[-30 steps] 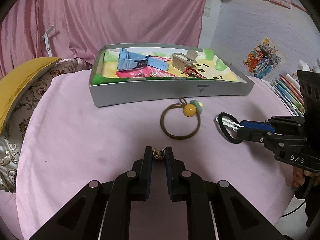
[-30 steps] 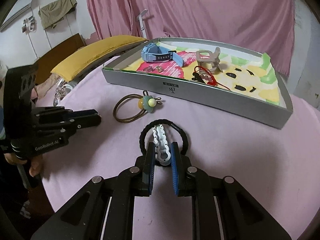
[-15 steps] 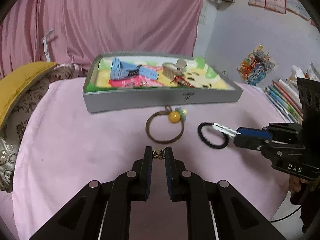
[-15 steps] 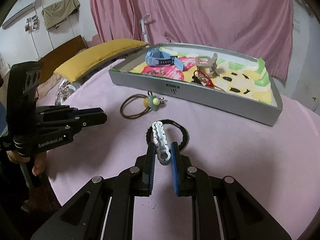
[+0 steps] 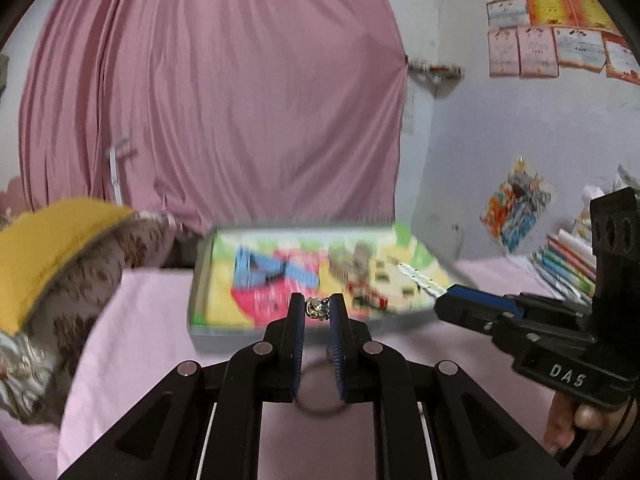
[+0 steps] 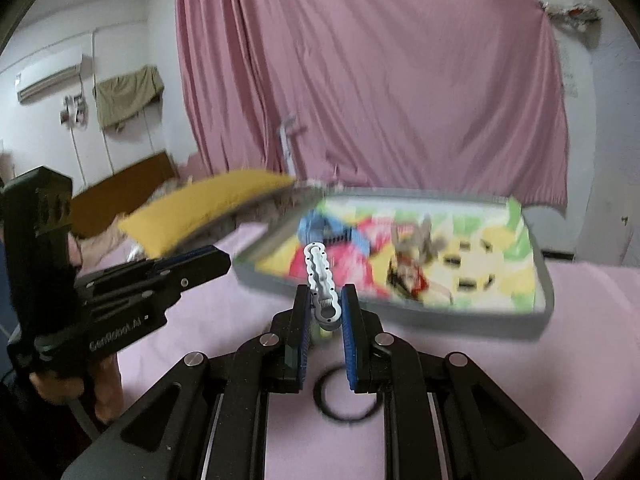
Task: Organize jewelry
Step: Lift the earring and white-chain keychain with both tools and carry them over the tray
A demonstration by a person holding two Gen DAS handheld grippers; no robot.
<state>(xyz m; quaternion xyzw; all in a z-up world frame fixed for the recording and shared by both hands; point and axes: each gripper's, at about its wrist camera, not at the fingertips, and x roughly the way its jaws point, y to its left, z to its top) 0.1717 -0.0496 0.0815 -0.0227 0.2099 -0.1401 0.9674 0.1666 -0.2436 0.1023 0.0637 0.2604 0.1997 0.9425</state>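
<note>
My left gripper (image 5: 317,305) is shut on a small gold and silver charm (image 5: 318,307), held above the pink cloth in front of the grey tray (image 5: 224,336). My right gripper (image 6: 326,300) is shut on a white wavy hair clip (image 6: 320,276), which sticks out toward the tray (image 6: 440,320). The tray holds a blue watch (image 5: 256,272), a beige clip (image 6: 416,240) and a red cord (image 6: 404,280). A brown hair tie (image 5: 320,408) and a black hair tie (image 6: 344,400) lie on the cloth below the fingers. Both views are blurred.
A yellow cushion (image 5: 48,248) on a patterned pillow lies left of the tray. A pink curtain (image 5: 224,120) hangs behind. Coloured books (image 5: 568,264) are stacked at the right. A hand (image 5: 580,428) grips the right tool's handle.
Both grippers have risen and tilted upward, each still gripping its item. The white clip has lifted away from the black hair tie, which stays on the cloth. The tray now sits behind the fingertips.
</note>
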